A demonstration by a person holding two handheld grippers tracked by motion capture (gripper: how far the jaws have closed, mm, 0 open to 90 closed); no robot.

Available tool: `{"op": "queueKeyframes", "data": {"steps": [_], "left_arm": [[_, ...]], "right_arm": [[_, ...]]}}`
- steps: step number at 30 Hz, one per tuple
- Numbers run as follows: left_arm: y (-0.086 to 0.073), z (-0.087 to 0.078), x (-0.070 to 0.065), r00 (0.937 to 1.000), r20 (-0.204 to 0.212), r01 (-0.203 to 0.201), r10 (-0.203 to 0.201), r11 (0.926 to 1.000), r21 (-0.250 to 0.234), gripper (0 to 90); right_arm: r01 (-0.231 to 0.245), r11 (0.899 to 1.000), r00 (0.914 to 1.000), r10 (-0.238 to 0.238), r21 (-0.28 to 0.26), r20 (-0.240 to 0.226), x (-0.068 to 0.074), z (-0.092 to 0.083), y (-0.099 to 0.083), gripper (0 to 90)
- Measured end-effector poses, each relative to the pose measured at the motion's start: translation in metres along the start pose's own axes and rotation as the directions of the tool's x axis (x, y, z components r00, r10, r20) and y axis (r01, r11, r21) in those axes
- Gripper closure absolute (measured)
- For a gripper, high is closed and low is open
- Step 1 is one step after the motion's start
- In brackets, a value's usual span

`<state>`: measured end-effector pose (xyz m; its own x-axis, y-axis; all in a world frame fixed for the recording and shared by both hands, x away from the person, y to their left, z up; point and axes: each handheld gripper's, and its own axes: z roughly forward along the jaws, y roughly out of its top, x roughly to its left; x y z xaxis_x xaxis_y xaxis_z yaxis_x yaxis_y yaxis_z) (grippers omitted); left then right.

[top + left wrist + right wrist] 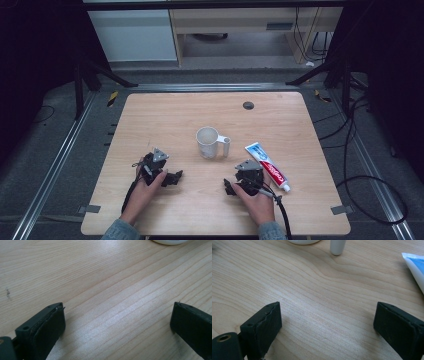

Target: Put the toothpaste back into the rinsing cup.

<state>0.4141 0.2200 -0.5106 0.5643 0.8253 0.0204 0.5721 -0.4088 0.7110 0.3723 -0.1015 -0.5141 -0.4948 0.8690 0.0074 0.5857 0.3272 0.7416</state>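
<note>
Two things sit within reach near the table's middle: a white handled cup (pixel 207 141), upright, and just right of it a toothpaste tube (pixel 267 166) lying flat with its cap toward the person. The tube likely handles light, soft and slick, best pinched across its flat body; the cup looks rigid, best taken by rim or handle. The right gripper (pixel 234 187) and the left gripper (pixel 175 177) rest on the wooden table (pixel 150 107), jaws spread wide, empty.

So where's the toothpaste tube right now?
In the high view the toothpaste tube lies flat on the table, right of the white cup, beside the right gripper.
</note>
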Motion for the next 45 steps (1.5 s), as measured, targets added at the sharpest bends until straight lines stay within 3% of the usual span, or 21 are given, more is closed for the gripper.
{"op": "queueKeyframes", "data": {"steps": [3, 6, 10, 16, 24, 28, 30, 36, 41, 45], "left_arm": [[0.001, 0.0, 0.001, 1.0, 0.002, -0.004, 0.004, 1.0, 0.001, 0.0], [0.001, 0.001, 0.001, 1.0, 0.003, -0.005, 0.005, 1.0, 0.001, 0.0], [0.001, 0.001, 0.001, 1.0, 0.003, -0.006, 0.006, 1.0, 0.001, 0.0], [0.0, 0.0, 0.0, 1.0, 0.001, -0.004, 0.004, 1.0, 0.001, 0.0], [0.0, 0.0, 0.0, 1.0, -0.001, -0.002, 0.002, 1.0, 0.002, 0.0], [0.0, 0.0, 0.0, 1.0, -0.001, -0.002, 0.002, 1.0, 0.001, 0.0], [0.0, 0.0, 0.0, 1.0, 0.0, -0.002, 0.002, 1.0, 0.002, 0.0], [0.002, 0.002, 0.0, 1.0, -0.001, -0.002, 0.002, 1.0, 0.001, 0.0], [0.003, 0.003, 0.0, 1.0, -0.001, 0.0, 0.0, 1.0, 0.0, 0.0], [0.003, 0.003, 0.0, 1.0, -0.001, 0.0, 0.0, 1.0, -0.001, 0.0]], "right_arm": [[0.008, 1.0, 0.9999, -0.008, 0.003, -0.007, -0.001, 0.0, 0.0, 8.2], [0.018, 0.999, 0.9996, -0.017, 0.041, -0.024, -0.006, -0.007, 0.001, 11.3], [0.057, 0.996, 0.9981, -0.058, 0.063, 0.021, -0.009, -0.027, 0.006, 12.6], [0.146, 0.984, 0.986, -0.153, 0.1, 0.066, -0.026, -0.068, 0.033, 16.6], [0.16, 0.974, 0.9784, -0.178, 0.162, 0.104, -0.051, -0.092, 0.055, 24.2], [0.159, 0.969, 0.9792, -0.179, 0.19, 0.095, -0.056, -0.096, 0.061, 26.5], [0.168, 0.959, 0.9757, -0.195, 0.231, 0.101, -0.06, -0.099, 0.069, 28.5], [0.167, 0.954, 0.976, -0.195, 0.247, 0.096, -0.068, -0.103, 0.082, 29.1], [0.143, 0.951, 0.9822, -0.17, 0.274, 0.079, -0.077, -0.1, 0.09, 32.6], [0.132, 0.942, 0.9855, -0.158, 0.309, 0.062, -0.083, -0.094, 0.096, 35.3]]}}
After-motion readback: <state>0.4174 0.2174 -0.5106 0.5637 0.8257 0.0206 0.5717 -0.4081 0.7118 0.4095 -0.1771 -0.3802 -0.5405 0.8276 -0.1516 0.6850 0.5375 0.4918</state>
